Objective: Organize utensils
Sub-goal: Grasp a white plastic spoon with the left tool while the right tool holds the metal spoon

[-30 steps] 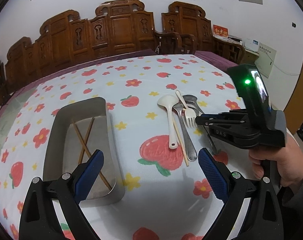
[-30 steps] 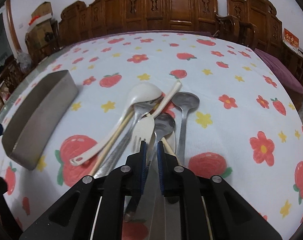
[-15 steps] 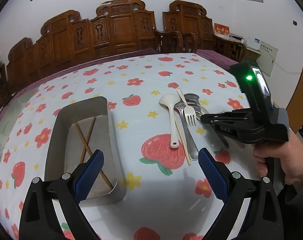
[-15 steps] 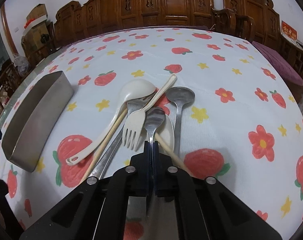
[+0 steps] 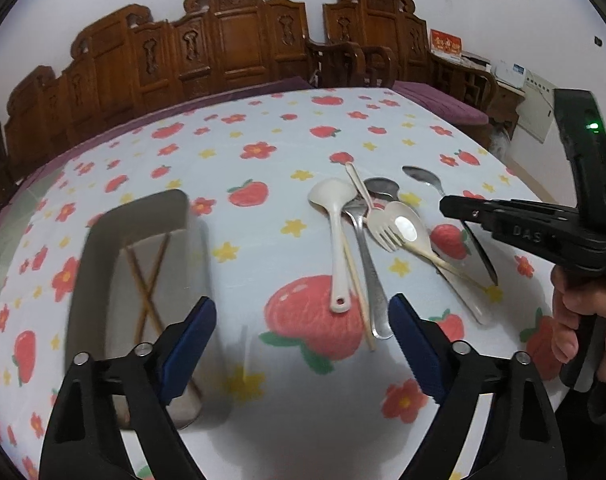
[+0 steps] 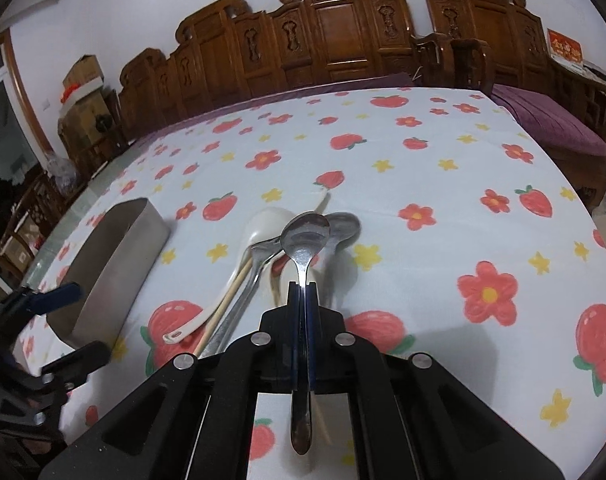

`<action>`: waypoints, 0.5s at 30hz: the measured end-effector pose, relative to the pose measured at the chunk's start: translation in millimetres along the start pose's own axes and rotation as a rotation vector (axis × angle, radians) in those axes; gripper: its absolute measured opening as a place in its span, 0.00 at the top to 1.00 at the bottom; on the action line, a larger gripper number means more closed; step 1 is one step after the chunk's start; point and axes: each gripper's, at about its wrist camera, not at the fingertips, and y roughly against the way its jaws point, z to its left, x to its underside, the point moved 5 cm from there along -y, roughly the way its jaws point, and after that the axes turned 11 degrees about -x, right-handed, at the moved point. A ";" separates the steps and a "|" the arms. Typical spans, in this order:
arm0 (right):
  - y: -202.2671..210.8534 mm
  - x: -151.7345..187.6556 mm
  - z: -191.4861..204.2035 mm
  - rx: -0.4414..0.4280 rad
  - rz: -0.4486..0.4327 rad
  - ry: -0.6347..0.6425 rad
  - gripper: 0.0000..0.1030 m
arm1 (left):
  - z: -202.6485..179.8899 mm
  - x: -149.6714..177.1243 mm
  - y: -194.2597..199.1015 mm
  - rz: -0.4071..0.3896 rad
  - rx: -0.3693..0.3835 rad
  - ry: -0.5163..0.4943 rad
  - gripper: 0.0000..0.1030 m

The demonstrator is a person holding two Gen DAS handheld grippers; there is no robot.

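Note:
My right gripper [image 6: 303, 287] is shut on the handle of a steel spoon [image 6: 305, 236], which hangs above the pile with its bowl pointing away. In the left wrist view the right gripper [image 5: 447, 206] holds that spoon [image 5: 423, 178] at the right. On the tablecloth lie a white ladle spoon [image 5: 335, 216], a white fork [image 5: 379, 220], a white spoon [image 5: 407, 228], a steel spoon [image 5: 367, 256] and a chopstick [image 5: 357, 292]. A metal tray [image 5: 91, 264] at the left holds two crossed chopsticks [image 5: 147, 288]. My left gripper [image 5: 303, 340] hovers near the pile, jaws closing with nothing gripped.
Carved wooden chairs [image 5: 231, 40] line the table's far side. A purple cushion [image 6: 551, 120] lies past the right edge. A person's hand [image 5: 579, 320] grips the right gripper's handle. The left gripper [image 6: 59, 320] shows beside the tray [image 6: 115, 264] in the right wrist view.
The right gripper has shut on the steel spoon and lifted it off the pile. The left gripper has shifted toward the utensils and its jaws have narrowed a little.

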 end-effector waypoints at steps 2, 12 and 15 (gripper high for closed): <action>3.3 0.2 -5.4 0.004 -0.007 -0.008 0.96 | -5.4 -0.5 -8.3 0.017 0.009 -0.003 0.26; 4.4 5.0 -9.2 -0.004 -0.013 -0.005 0.96 | -24.8 6.6 -43.3 0.091 0.046 -0.030 0.56; 3.5 5.7 -7.0 -0.006 -0.011 0.000 0.96 | -26.7 7.2 -49.3 0.100 0.047 -0.030 0.64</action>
